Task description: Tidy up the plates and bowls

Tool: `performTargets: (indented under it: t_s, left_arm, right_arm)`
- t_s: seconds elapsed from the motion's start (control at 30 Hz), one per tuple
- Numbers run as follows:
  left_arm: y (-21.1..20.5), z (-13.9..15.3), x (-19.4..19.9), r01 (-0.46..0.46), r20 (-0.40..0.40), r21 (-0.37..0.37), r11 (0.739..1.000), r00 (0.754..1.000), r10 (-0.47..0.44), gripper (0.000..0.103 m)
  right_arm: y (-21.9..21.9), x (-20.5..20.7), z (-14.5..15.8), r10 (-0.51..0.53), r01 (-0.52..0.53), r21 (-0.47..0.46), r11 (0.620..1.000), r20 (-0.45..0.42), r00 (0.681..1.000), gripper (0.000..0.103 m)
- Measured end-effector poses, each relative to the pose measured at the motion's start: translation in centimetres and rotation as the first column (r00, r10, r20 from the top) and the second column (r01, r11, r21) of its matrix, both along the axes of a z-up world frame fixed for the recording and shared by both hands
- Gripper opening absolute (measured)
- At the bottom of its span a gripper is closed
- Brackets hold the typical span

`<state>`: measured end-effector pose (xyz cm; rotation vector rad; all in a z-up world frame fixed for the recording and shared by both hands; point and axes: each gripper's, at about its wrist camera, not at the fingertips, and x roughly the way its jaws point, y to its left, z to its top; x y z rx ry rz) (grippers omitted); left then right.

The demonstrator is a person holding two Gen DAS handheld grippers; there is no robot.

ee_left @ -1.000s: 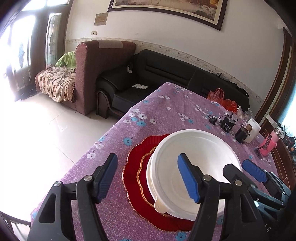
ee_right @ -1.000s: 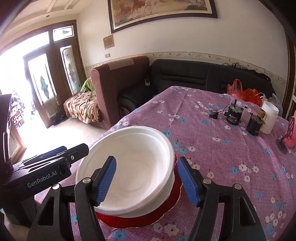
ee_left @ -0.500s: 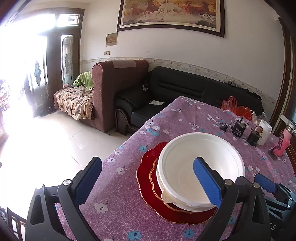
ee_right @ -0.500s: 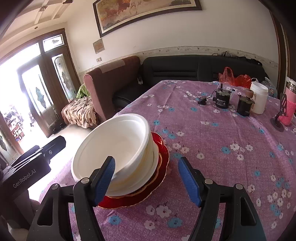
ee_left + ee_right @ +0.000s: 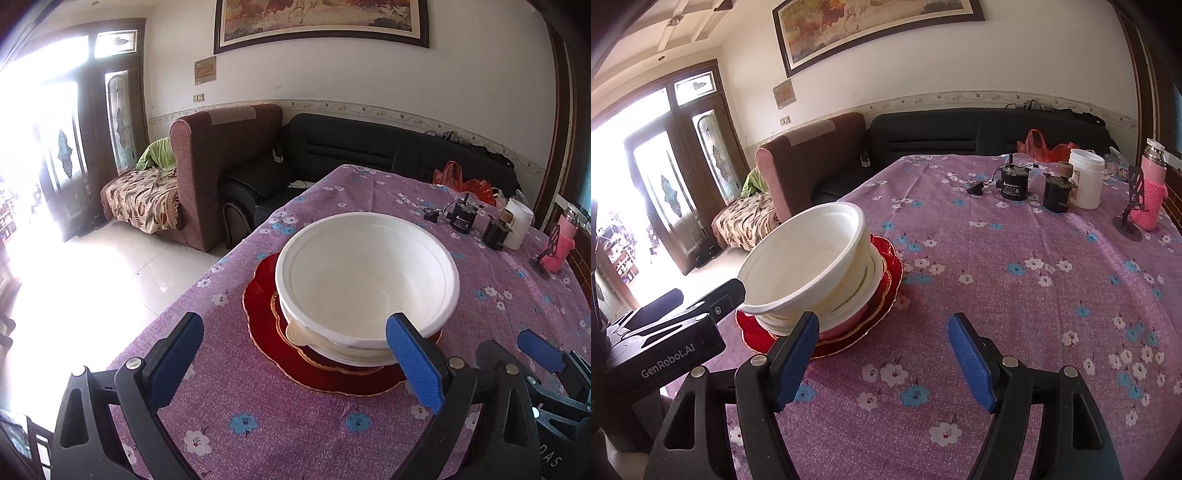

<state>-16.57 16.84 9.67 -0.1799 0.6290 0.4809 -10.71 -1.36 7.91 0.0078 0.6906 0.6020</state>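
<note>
A white bowl [image 5: 365, 280] sits nested in another white bowl [image 5: 351, 350] on a red gold-rimmed plate [image 5: 266, 295], stacked near the table's left edge. The stack shows in the right wrist view too: top bowl [image 5: 805, 266], plate [image 5: 886, 280]. My left gripper [image 5: 295, 358] is open and empty, just short of the stack. My right gripper [image 5: 882, 354] is open and empty, to the right of the stack and clear of it. The left gripper's body [image 5: 665, 332] shows at the left of the right wrist view.
The table wears a purple flowered cloth [image 5: 1015, 295]. At its far right stand a black device [image 5: 1014, 182], a dark jar [image 5: 1058, 190], a white tub [image 5: 1086, 177] and a pink bottle [image 5: 1150, 184]. A brown armchair [image 5: 221, 162] and black sofa [image 5: 351, 147] lie beyond.
Both grippers have pulled back from the bowl stack and lifted; the right one has shifted to the right. The stack rests as before.
</note>
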Motion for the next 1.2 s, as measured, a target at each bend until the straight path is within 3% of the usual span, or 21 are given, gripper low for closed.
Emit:
performTargets:
  t_s: [0.63,1.0,1.2]
  left_arm:
    - [-7.6,-0.7,-0.8,0.089,-0.035,0.094,0.992,0.996,-0.086,0.099]
    - [-10.6,-3.4,0.3,0.171,-0.105,0.045,0.984,0.981,-0.166,0.099]
    - [-10.8,-2.4,-0.6,0.163,-0.032,0.049,0.985,0.986,-0.162,0.099]
  right_arm:
    - [-6.2,-2.7,-1.2,-0.073,0.073,-0.025,0.997,0.024,0.997,0.078]
    - [-10.3,-2.7,-2.6,-0.151,0.151,-0.035,0.988,-0.009,0.988,0.079]
    - [-11.4,-2.1,-3.2,-0.202,0.200,-0.049,0.979,-0.024,0.979,0.079]
